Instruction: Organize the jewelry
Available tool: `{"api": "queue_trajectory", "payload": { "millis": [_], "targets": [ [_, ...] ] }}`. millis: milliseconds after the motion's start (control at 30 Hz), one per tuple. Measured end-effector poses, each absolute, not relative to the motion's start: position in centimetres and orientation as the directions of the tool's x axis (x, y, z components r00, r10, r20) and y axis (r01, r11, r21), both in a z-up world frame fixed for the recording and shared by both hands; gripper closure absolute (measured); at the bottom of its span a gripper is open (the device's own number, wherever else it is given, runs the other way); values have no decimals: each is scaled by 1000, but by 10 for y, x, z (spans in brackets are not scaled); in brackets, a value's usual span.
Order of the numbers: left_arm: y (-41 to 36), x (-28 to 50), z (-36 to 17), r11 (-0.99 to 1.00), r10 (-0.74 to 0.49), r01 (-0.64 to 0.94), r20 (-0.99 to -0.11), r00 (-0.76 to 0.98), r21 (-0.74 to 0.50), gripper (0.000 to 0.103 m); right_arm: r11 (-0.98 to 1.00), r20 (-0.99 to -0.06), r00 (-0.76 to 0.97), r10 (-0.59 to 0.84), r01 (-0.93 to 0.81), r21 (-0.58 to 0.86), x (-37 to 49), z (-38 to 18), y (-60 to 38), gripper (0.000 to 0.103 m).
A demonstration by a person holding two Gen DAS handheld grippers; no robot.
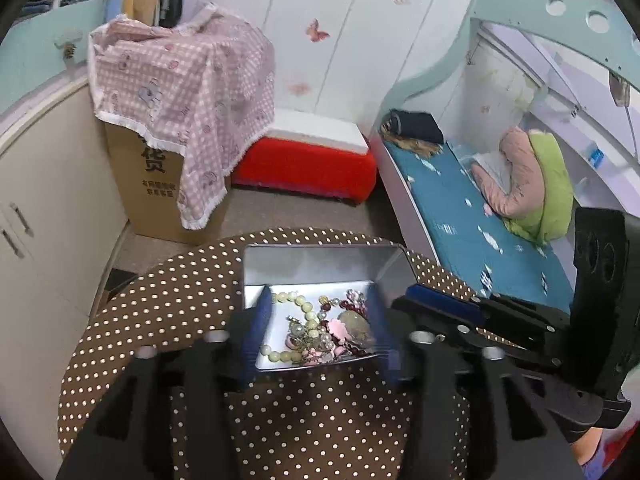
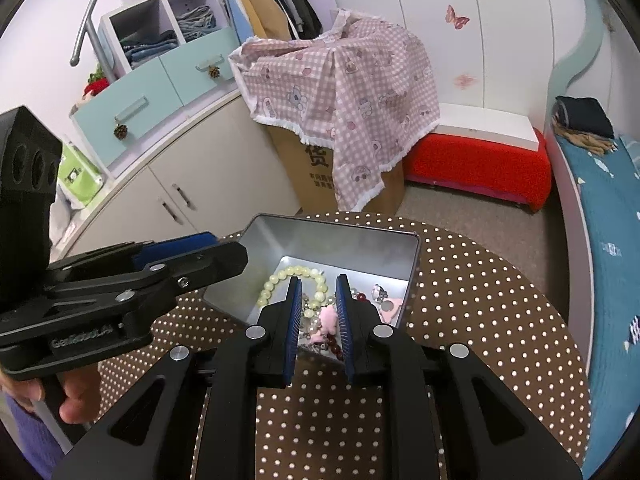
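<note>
Left wrist view first: the left hand-held gripper [image 1: 320, 322] has its blue-padded fingers spread wide, one on each side of the silver tin [image 1: 316, 268], straddling the box and looking set to brace it so it cannot slide on the polka-dot tabletop [image 1: 168, 292]. Over in the right wrist view, the right hand-held gripper [image 2: 318, 320] hangs above the near end of the tin, jaws partly parted with a narrow gap between the pads, nothing pinched yet; a pink flower charm [image 2: 327, 322] shows in that gap, and it looks like the likely pick, though whether the pads touch it cannot be told. All the jewelry sits inside the tin: a pale green bead bracelet [image 2: 294, 274] curls along the far side, a strand of dark red beads [image 2: 362, 298] lies nearby, pearls and small pink pieces are tangled in the middle, and the left wrist view adds a rounded greenish stone pendant [image 1: 354, 326]. The heap is mixed together, so sorting seems barely begun. One hand steadying, one hand picking makes sense here: the tin is light and the strands may snag on each other when one is lifted.
</note>
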State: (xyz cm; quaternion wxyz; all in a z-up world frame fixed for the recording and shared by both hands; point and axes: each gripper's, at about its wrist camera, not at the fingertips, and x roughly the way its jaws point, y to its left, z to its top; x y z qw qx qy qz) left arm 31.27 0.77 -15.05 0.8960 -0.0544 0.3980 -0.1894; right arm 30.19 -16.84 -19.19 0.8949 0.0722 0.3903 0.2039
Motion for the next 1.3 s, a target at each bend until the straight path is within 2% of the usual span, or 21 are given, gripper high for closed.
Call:
{"api": "queue_trajectory", "payload": {
  "millis": [33, 100, 133, 167, 233, 367, 467, 767, 1300],
  "targets": [
    [10, 310, -148, 926, -376, 288, -686, 623, -246, 41, 906, -664, 617, 422, -310, 288, 299, -189, -169, 84],
    [14, 299, -140, 936, -350, 269, -672, 652, -226, 37, 911, -652, 636, 413, -305, 279, 290, -180, -171, 75],
    [15, 295, -137, 940, -339, 262, -668, 663, -217, 33, 913, -644, 647, 408, -303, 274, 284, -175, -173, 63],
    [18, 290, -133, 945, -325, 253, -661, 676, -207, 32, 917, -631, 666, 399, -298, 265, 276, -168, -175, 57],
    [22, 273, -122, 957, -290, 231, -641, 710, -176, 29, 919, -605, 692, 394, -303, 253, 258, -153, -178, 56],
    [27, 240, -101, 966, -260, 211, -593, 762, -151, 24, 922, -554, 737, 387, -318, 222, 220, -124, -177, 46],
    [29, 212, -86, 969, -247, 203, -562, 789, -142, 15, 924, -515, 767, 382, -333, 188, 185, -102, -175, 41],
    [24, 120, -43, 960, -278, 244, -439, 854, -134, 12, 945, -419, 851, 317, -319, 66, 87, -50, -169, 33],
    [5, -11, 11, 988, -141, 149, -169, 975, 35, 12, 979, -212, 964, 162, -185, -91, -47, 13, -169, 22]
  ]
}}
